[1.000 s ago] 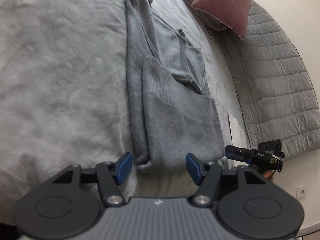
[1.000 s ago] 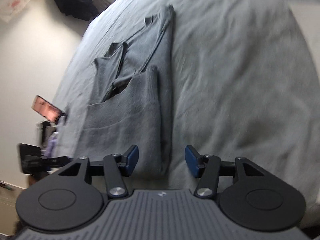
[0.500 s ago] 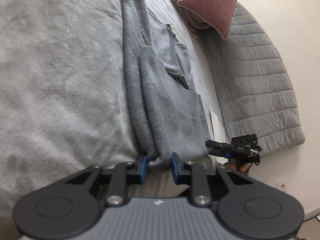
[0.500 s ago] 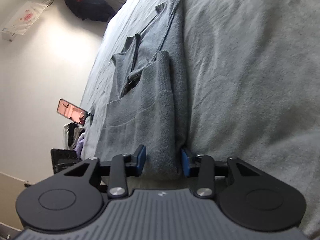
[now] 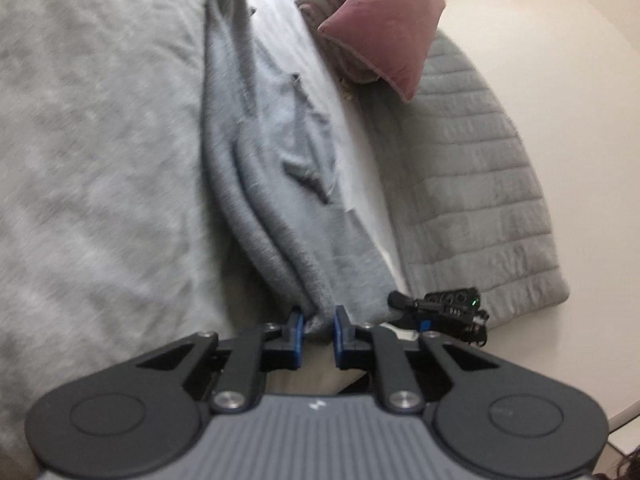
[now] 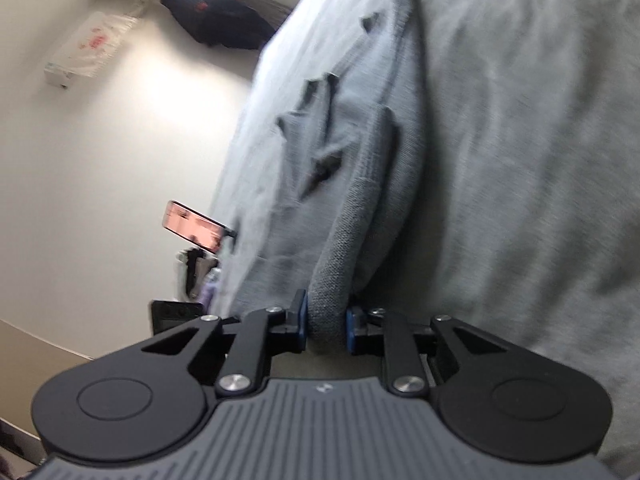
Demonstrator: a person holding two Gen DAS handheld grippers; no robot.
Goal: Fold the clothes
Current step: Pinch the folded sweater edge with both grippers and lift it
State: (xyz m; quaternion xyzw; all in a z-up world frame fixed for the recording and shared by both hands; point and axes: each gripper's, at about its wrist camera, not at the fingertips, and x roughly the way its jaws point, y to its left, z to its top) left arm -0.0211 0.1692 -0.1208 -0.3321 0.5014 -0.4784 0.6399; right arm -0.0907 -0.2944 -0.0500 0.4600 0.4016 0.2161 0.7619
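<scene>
A grey knit sweater (image 5: 264,152) lies lengthwise on a grey bed cover (image 5: 100,160), sleeves folded in. My left gripper (image 5: 318,326) is shut on the sweater's near hem corner and lifts it off the bed. In the right wrist view the same sweater (image 6: 360,168) runs away from me, and my right gripper (image 6: 326,326) is shut on the other near hem corner, a thick rolled fold between its blue pads. The near end of the sweater is raised and bunched; the far end rests on the bed cover (image 6: 520,140).
A pink cushion (image 5: 384,20) and rolled fabrics sit at the bed's far end. A quilted grey blanket (image 5: 472,184) hangs over the bed's right side. The other gripper (image 5: 444,308) shows beside it. A phone (image 6: 192,226) on a stand and dark clothes (image 6: 216,12) stand by the wall.
Both grippers went from open before the hem to shut on its two corners. They now lift the near end, which has bunched and risen off the bed.
</scene>
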